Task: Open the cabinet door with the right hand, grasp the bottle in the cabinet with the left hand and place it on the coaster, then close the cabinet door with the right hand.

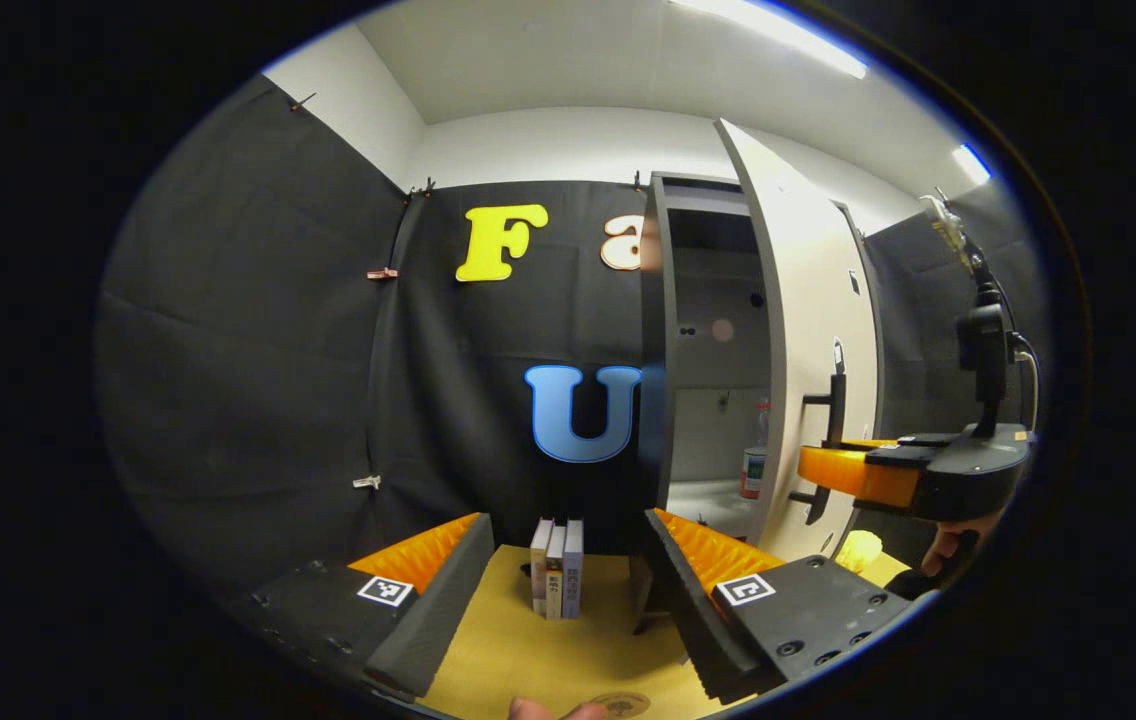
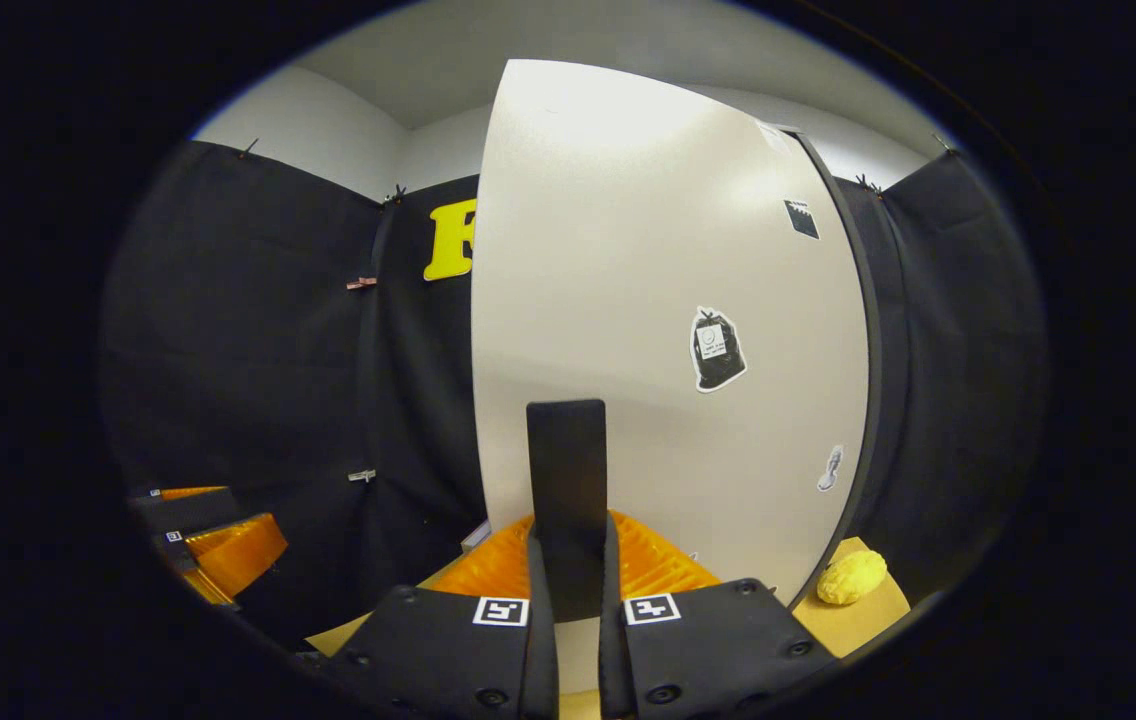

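Cabinet door (image 2: pixel 668 330): stood open, swung out toward the cameras; in the left gripper view it is seen nearly edge-on, with the interior of the cabinet (image 1: pixel 718 330) exposed to its left.
Door handle (image 2: pixel 568 500): a dark upright bar, seen close up in the right gripper view and from the side in the left gripper view.
Right gripper (image 2: pixel 569 600): its fingers are closed onto the door handle, one pressed against each side of the bar; in the left gripper view it is seen from the side at the door's handle, held from below by a hand (image 1: pixel 948 545).
Left gripper (image 1: pixel 568 560): its fingers are spread wide apart and nothing is held between them; it is held above the table, well short of the cabinet.
Bottle (image 1: pixel 754 455): stood upright on the cabinet's lower shelf, partly hidden behind the edge of the open door, with a red label band near its base.
Coaster (image 1: pixel 621 704): a round disc lying on the table at the bottom edge of the left gripper view, below the left gripper.
Books (image 1: pixel 557 567): three stood upright side by side on the table, just left of the cabinet's base.
Table (image 1: pixel 548 650): a tan surface carrying the books and the coaster.
Yellow object (image 2: pixel 852 577): lying on the table to the right of the door; what it is cannot be told.
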The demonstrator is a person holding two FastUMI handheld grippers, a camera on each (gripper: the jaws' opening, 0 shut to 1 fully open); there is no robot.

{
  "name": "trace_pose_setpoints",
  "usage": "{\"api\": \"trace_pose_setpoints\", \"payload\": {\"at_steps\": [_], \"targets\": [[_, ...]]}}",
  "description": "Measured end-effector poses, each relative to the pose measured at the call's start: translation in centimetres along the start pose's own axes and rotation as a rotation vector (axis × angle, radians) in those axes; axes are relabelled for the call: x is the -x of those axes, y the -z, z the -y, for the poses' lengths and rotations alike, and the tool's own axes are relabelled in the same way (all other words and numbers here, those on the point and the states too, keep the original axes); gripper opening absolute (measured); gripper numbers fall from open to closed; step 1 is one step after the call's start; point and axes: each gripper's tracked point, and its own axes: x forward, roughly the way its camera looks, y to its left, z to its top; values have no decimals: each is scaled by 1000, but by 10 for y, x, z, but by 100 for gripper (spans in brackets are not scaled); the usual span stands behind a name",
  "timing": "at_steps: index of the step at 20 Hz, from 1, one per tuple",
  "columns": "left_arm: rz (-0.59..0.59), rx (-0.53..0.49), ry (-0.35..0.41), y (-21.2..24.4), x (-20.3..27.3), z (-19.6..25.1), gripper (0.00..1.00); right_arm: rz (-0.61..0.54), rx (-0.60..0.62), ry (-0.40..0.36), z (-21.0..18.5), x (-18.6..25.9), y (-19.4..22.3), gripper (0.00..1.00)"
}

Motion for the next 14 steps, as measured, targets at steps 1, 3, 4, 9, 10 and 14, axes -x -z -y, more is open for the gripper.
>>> {"api": "trace_pose_setpoints", "payload": {"at_steps": [1, 3, 4, 9, 10, 14], "targets": [[-2, 0, 7, 0, 1, 4, 95, -3, 0, 1, 3, 8, -1, 20], [0, -2, 25, -2, 1, 14, 95, -6, 6, 5, 9, 21, -2, 20], [2, -4, 32, -2, 1, 18, 95, -8, 6, 7, 14, 28, -2, 19], [14, -14, 72, -8, -4, 42, 94, -8, 8, 36, 38, 61, -5, 20], [17, -14, 80, -8, -5, 46, 94, -6, 7, 43, 43, 69, -6, 19], [24, -8, 115, -11, -13, 69, 94, -11, 7, 79, 68, 93, -8, 19]]}}
